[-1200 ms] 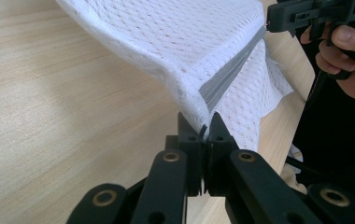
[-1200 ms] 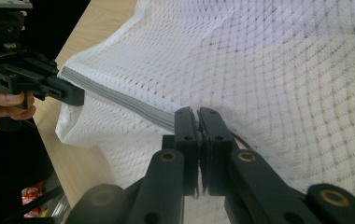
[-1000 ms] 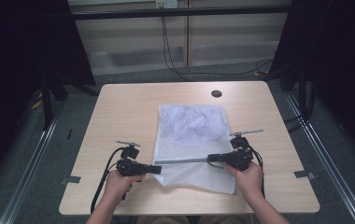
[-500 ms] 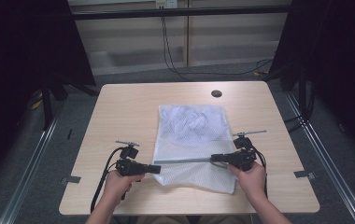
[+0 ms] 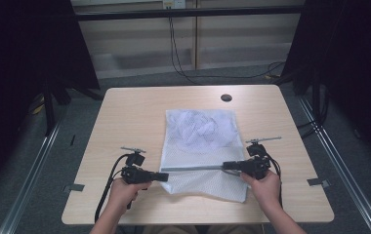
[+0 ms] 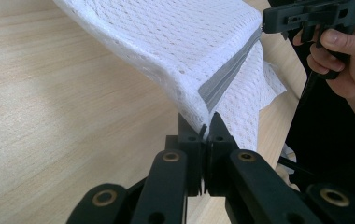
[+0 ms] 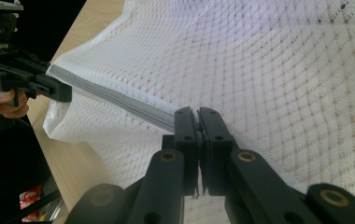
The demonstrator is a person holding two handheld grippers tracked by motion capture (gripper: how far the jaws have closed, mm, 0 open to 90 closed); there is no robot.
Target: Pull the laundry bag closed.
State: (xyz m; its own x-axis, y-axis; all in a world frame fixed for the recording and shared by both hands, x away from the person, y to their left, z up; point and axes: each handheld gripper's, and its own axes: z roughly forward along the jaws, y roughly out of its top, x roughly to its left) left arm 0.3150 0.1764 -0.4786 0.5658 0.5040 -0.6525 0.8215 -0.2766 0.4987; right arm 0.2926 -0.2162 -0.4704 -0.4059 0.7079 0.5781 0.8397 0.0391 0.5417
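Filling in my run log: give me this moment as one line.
left hand-held gripper: shut on zipper | right hand-held gripper: shut on zipper | zipper: stretched between them | mesh bag: on table

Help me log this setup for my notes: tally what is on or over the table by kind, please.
White mesh laundry bag with a grey zipper strip: 1
Handheld black grippers: 2, the left gripper and the right gripper, each with jaws shut on an end of the zipper strip
Dark round cap in the wooden table: 1
Total: 4
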